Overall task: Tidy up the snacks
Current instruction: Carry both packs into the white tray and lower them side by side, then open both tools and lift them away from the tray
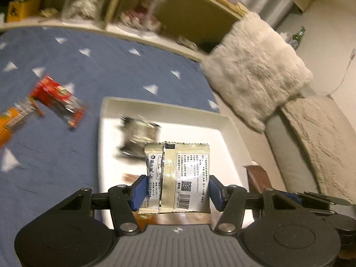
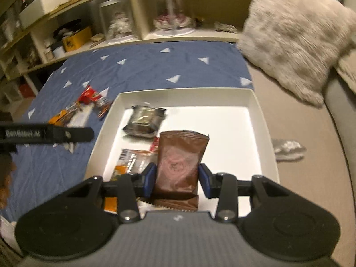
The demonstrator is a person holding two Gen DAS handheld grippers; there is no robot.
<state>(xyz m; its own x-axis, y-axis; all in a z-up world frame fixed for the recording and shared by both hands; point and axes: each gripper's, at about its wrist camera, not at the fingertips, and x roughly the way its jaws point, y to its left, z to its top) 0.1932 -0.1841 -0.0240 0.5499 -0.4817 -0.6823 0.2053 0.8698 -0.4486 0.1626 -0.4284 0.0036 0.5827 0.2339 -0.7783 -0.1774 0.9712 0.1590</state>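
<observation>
Blue bedding [image 2: 144, 66] with white triangles covers the bed, and a white tray [image 2: 262, 115] sits on it at its edge, with open shelves [image 2: 138, 17] behind. Inside the tray lie a dark silver-faced packet [image 2: 144, 120] toward the far side and an orange-and-clear packet [image 2: 131, 158] nearer the cameras. Above the tray, the left gripper [image 1: 176, 189] pinches a cream packet [image 1: 178, 175] between its blue pads, printed back with barcode and QR code facing the camera, standing upright. The right gripper [image 2: 176, 178] pinches a brown packet [image 2: 180, 162] the same way, upright, its blue pads pressed against both sides. On the bedding left of the tray, a red packet [image 1: 57, 100] and an orange packet [image 1: 13, 120] lie close together, well apart from both grippers; both are blurred. A fluffy cream cushion [image 1: 255, 71] leans at the right, beyond the tray, beside a grey sofa arm [image 1: 287, 146]. A small silvery wrapper [image 2: 288, 149] lies on the beige surface just right of the tray. In the right wrist view, the left gripper's black side bar crosses the left edge
</observation>
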